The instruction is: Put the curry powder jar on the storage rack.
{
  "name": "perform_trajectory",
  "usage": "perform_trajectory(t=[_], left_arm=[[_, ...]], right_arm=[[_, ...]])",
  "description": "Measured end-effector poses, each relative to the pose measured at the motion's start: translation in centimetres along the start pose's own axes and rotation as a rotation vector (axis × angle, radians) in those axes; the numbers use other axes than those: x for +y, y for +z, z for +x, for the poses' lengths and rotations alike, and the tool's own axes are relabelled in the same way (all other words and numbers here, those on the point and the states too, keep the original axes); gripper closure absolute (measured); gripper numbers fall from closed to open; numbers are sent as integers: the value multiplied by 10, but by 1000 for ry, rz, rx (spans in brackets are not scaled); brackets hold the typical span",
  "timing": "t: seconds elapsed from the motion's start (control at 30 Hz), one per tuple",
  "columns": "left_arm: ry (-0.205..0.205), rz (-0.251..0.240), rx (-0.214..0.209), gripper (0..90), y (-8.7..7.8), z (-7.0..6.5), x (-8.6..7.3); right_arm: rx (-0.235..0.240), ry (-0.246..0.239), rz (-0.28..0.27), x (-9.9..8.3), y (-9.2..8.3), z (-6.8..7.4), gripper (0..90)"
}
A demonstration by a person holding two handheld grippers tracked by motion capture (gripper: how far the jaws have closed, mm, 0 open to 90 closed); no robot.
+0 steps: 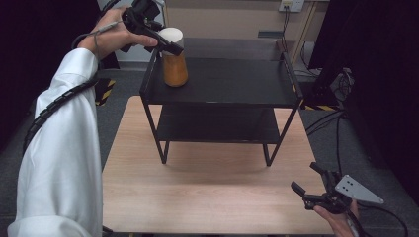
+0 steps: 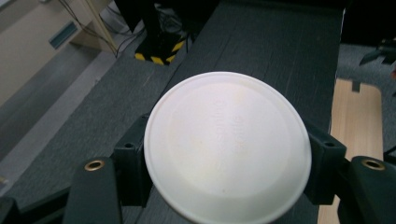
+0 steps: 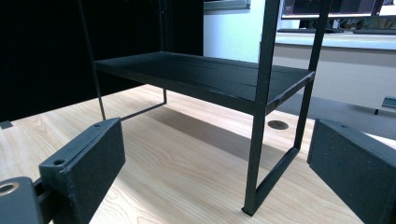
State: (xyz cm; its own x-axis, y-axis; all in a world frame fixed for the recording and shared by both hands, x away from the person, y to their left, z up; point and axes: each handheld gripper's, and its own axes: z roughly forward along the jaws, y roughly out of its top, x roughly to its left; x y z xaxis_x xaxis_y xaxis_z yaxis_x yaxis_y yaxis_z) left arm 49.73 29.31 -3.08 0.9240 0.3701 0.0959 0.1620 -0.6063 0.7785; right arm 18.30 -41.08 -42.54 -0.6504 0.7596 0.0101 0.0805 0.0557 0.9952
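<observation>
Orange-brown and capped with a white lid, the jar stands on the top shelf of the black rack, near the shelf's left edge, at about 11 o'clock from the middle of the wooden table. The left gripper comes in from 10 o'clock and is clamped on the jar just under the lid; in the left gripper view the lid sits between the two black pads, which press against it from both sides. The jar's base seems to rest on the shelf, or very near to it, but I cannot tell this for sure from above. So I judge the main work nearly done: the jar is already at its place on the rack. What is left is to let the jar go and to take the hand away without tipping it. The right gripper waits low at 4 o'clock on the table corner, its jaws standing apart with nothing between them. The lower shelf holds nothing.
</observation>
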Motion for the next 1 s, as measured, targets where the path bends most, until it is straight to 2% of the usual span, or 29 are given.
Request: perform_trajectory(t=[0.03, 0.1, 0.17, 0.23, 0.27, 0.3, 0.33, 0.43, 0.5, 0.67, 0.8, 0.9, 0.97, 1.0], left_arm=[[-14, -13, -3, 326, 1, 1, -3], [-6, -31, -6, 324, 1, 2, -8], [-15, -23, 4, 316, 1, 1, -8], [-18, -31, -2, 269, 2, 0, -10], [-23, -13, 26, 218, 3, -5, -9], [-26, 5, 55, 118, 4, -9, -7], [-31, 7, 67, 94, 4, -10, -7], [-38, -27, 84, 57, -3, -14, -11], [-37, -44, 87, 47, -10, -17, -12], [9, -64, 48, 53, -36, -29, -12], [36, -80, 48, 45, -57, -48, -18], [62, -119, 52, 40, -79, -69, -28], [68, -135, 58, 34, -87, -79, -33], [74, -150, 48, 27, -93, -84, -39]], right_arm=[[0, 1, 0, 0, 0, 0, 41], [-1, 1, 0, 0, 0, 0, 41], [0, 2, 1, 0, 0, 0, 41], [1, 2, 3, 0, 0, 0, 41], [2, 2, 2, 0, 0, 0, 41], [4, 1, 1, 0, 0, 0, 41], [4, 0, 1, 1, 0, 1, 41], [3, 1, -1, 1, -1, 1, 41], [2, 2, -1, 0, -1, 1, 41], [6, 1, -3, 1, 0, 0, 41], [8, -2, -2, 1, 0, 1, 41], [11, -1, -4, 2, 0, 2, 42], [15, -3, -4, 2, 1, 2, 42], [16, -5, -2, 2, 1, 3, 42]])
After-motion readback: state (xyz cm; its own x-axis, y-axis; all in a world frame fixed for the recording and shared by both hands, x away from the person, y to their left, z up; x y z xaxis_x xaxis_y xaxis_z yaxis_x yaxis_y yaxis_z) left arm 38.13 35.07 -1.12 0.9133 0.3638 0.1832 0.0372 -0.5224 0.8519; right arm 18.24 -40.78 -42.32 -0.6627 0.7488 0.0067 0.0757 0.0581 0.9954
